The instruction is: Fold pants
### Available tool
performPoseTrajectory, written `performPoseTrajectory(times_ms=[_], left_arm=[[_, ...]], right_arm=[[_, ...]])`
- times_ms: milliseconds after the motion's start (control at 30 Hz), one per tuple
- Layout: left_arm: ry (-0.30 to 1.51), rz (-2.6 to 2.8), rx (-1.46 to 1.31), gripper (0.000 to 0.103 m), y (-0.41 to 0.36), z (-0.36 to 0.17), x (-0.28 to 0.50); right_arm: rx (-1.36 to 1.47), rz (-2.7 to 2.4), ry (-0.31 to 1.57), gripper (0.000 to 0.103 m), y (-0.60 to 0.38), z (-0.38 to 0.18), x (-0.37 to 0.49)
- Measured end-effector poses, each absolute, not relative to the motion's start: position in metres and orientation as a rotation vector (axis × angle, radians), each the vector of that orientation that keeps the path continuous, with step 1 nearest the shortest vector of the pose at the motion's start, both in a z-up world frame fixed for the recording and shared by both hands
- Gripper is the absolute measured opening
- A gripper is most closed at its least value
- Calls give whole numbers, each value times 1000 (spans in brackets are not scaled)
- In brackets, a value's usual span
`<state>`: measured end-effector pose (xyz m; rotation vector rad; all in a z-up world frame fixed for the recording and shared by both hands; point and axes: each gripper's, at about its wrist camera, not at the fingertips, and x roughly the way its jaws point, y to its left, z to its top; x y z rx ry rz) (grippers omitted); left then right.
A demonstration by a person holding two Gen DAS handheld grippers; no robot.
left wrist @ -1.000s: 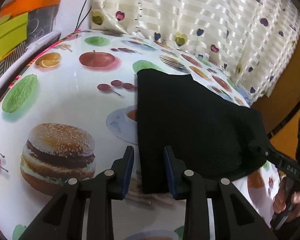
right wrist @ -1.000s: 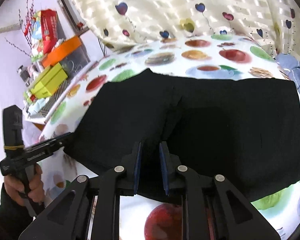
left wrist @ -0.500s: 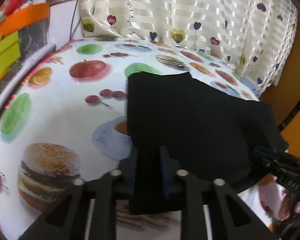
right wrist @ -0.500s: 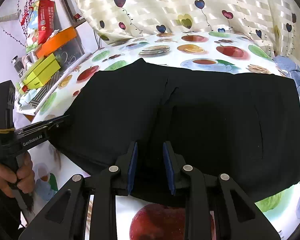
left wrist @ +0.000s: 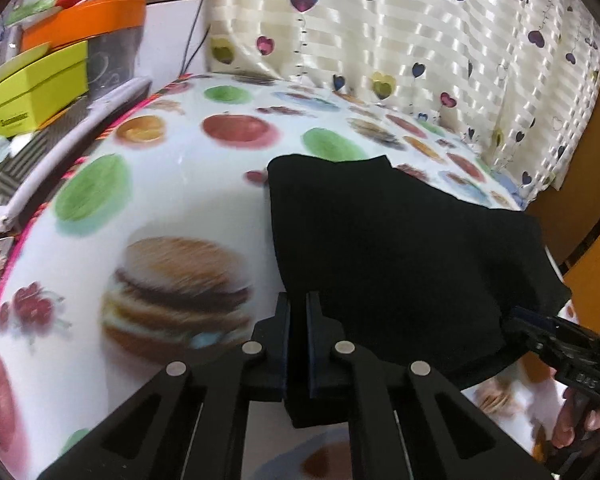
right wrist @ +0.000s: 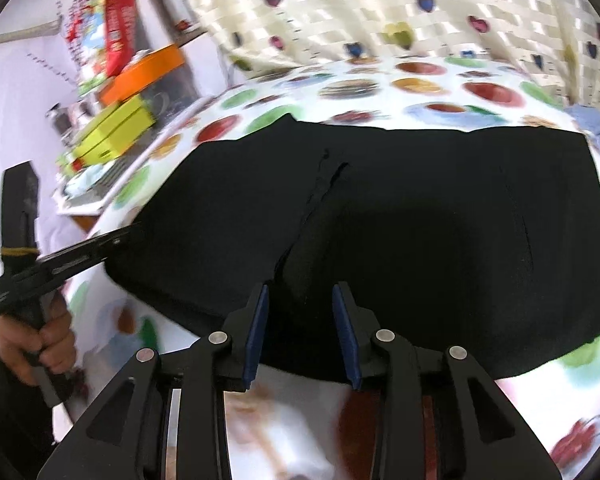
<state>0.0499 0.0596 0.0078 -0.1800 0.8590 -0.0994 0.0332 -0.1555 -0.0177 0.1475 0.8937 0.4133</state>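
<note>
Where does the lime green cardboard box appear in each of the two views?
Left wrist view: the lime green cardboard box is at the far left edge, under an orange box.
Right wrist view: the same box is in the upper left, beside the table edge.
Shared landmark: the black pants on the fruit-print tablecloth.

Black pants (right wrist: 420, 216) lie spread on the fruit-printed tabletop (right wrist: 440, 84). At their near edge, the right hand-held gripper (right wrist: 300, 332) has its blue-padded fingers (right wrist: 256, 328) apart over the fabric. At the pants' left edge, the left hand-held gripper (right wrist: 134, 234) touches the cloth, gripped by a hand (right wrist: 36, 340).
</note>
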Motion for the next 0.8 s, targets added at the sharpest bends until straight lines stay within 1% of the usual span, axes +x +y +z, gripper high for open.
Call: performPoseTrajectory(times_ms=[133,267,333,467,633,700,800], left_arm=[[857,-91,-201,8,75,4,41],[853,-108,-217,10,77,7,38],[830,-103,-211,13,76,13,35],[759,-74,-197,12,74,28,28],[701,-89,-196,12,67,44,23],[705,-116,-187,12,59,41,24],[783,-137,-172,12,47,21,32]], right_arm=[[101,454,895,38,-137,-17,26],[59,449,889,39,-141,-11,25],[72,430,861,39,-151,-7,22],[51,361,886,38,-170,-19,23],[66,330,852,38,-193,-12,17],[64,301,843,39,-200,-10,15],[94,264,853,39,-215,-13,13]])
